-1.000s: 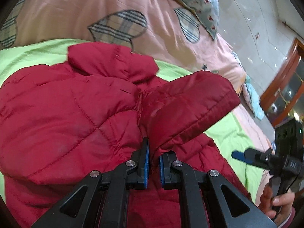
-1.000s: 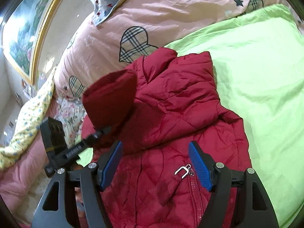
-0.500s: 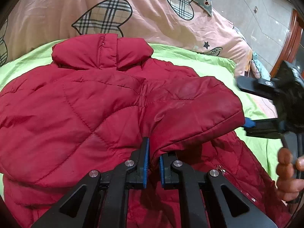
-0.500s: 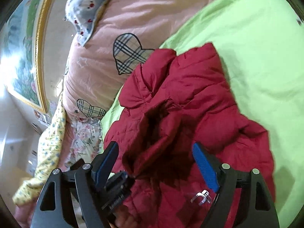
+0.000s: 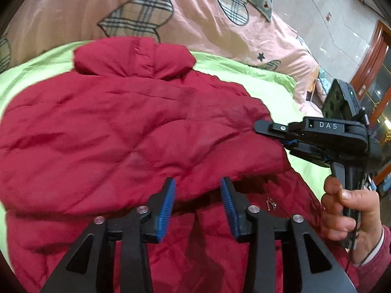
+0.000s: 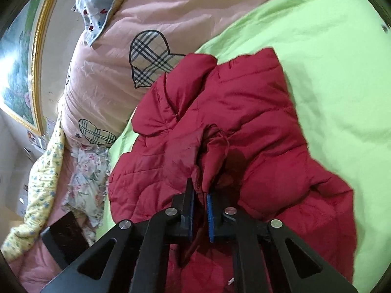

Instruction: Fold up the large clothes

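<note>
A red quilted jacket (image 5: 122,134) lies on a green sheet (image 5: 271,90), collar toward the pink quilt. A sleeve is folded across its front. My left gripper (image 5: 198,197) is open, its blue pads either side of the folded sleeve's edge without holding it. My right gripper (image 6: 200,195) is shut on a fold of the jacket (image 6: 244,122) at the sleeve's cuff end. It also shows in the left wrist view (image 5: 281,134), held by a hand at the jacket's right side.
A pink quilt with plaid hearts (image 5: 146,19) lies behind the jacket. A floral blanket (image 6: 80,178) hangs at the bed's left side. Bare green sheet (image 6: 330,73) spreads to the right. A wooden door (image 5: 374,56) stands at far right.
My left gripper has opened and let go of the sleeve, which now lies flat across the jacket. My right gripper has shut on the sleeve's cuff end.
</note>
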Demonstrator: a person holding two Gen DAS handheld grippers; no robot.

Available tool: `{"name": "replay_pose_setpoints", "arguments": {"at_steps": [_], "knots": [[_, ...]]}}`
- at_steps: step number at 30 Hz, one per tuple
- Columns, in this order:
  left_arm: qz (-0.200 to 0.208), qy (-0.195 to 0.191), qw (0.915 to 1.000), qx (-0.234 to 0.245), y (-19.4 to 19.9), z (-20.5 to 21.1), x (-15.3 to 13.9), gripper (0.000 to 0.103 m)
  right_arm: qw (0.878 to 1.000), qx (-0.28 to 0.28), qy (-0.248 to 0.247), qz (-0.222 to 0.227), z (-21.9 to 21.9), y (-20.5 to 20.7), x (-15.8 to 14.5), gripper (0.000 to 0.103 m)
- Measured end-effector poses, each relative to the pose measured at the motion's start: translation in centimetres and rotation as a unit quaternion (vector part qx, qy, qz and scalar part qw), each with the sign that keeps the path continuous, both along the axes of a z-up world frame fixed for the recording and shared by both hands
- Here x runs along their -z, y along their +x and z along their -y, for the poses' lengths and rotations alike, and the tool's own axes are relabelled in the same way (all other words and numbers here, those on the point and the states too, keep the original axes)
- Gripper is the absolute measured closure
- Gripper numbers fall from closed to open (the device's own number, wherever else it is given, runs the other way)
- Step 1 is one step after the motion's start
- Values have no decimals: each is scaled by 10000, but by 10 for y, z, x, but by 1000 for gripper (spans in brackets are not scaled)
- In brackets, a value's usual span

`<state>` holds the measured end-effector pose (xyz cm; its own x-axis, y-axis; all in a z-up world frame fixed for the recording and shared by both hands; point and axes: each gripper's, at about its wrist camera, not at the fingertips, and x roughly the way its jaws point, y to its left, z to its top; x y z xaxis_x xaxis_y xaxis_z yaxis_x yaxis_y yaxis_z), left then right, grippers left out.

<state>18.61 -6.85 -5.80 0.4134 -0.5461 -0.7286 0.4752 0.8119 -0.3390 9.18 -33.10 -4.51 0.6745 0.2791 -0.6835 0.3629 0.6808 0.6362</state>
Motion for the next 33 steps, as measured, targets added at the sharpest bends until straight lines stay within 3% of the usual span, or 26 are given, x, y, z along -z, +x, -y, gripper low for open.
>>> {"name": "replay_pose_setpoints", "arguments": {"at_steps": [9, 16, 19, 22, 26, 29, 33], "knots": [[96, 119, 9971, -748, 25, -65, -27, 64, 9985, -12, -527, -137, 8, -9, 0, 96], [-532, 201, 9941, -926, 50, -87, 2, 64, 9954, -158, -893, -306, 0, -12, 10, 96], [-669, 291, 9929, -937, 55, -86, 14, 65, 9945, -219, -970, -341, -2, -15, 11, 90], [-660, 377, 9925, -959, 61, -85, 17, 65, 9904, -116, -1335, -337, -4, -20, -5, 84], [-661, 378, 9921, -998, 64, -84, 18, 65, 9769, 19, -2133, 83, -19, -29, -47, 80], [-669, 353, 9916, -1046, 63, -80, 24, 65, 9754, -405, -2151, 261, -40, -14, -56, 76], [-624, 441, 9914, -1060, 63, -76, 25, 65, 9656, -1060, -2373, -72, -67, 12, -30, 77]]}}
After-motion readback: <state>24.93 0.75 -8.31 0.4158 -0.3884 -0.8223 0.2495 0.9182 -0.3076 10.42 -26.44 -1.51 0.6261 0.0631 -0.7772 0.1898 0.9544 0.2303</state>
